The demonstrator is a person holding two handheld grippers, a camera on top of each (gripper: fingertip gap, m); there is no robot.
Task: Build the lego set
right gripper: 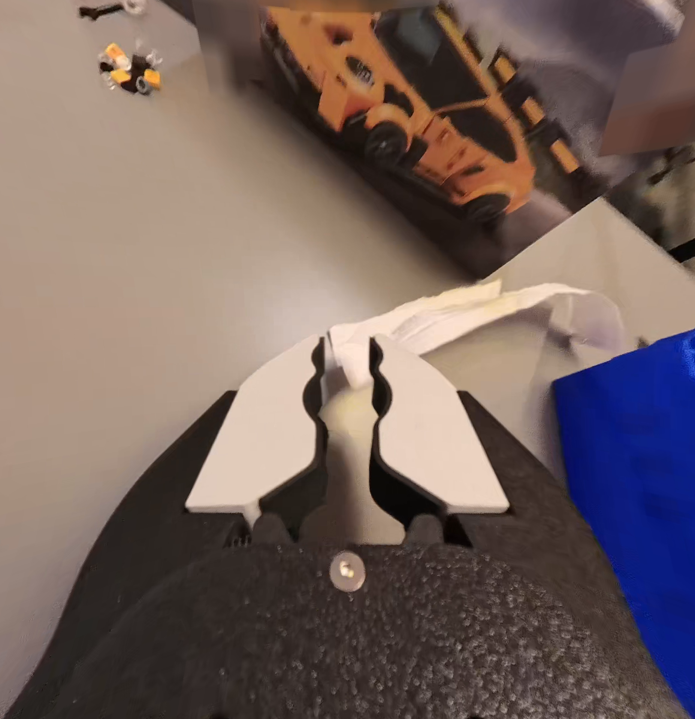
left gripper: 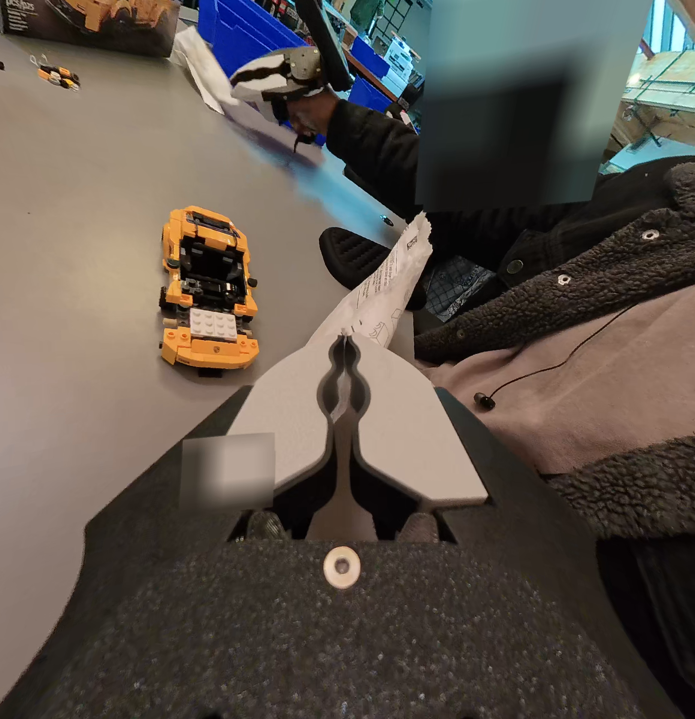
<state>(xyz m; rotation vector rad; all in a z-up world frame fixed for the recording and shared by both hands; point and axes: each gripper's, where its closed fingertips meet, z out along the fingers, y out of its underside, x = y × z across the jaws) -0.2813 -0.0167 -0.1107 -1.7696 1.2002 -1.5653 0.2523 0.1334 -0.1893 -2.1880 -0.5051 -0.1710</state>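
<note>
Left wrist view: left gripper pinches a white paper bag; orange lego car lies left.

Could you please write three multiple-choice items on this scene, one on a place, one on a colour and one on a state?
1. Where does the partly built car stand?
A. On the grey table
B. Inside the blue bin
C. On top of the set's box

2. What is the main colour of the car's body?
A. Red
B. Orange-yellow
C. Green

3. How is the left gripper?
A. Wide open and empty
B. Shut on a white paper bag
C. Shut on a wheel

Key: 1 A, the car rests on the bare grey table, apart from the box and the bin. 2 B, its bonnet and sides are orange-yellow. 3 B, the fingers meet on the edge of the printed white paper bag, which juts out beyond them.
</note>
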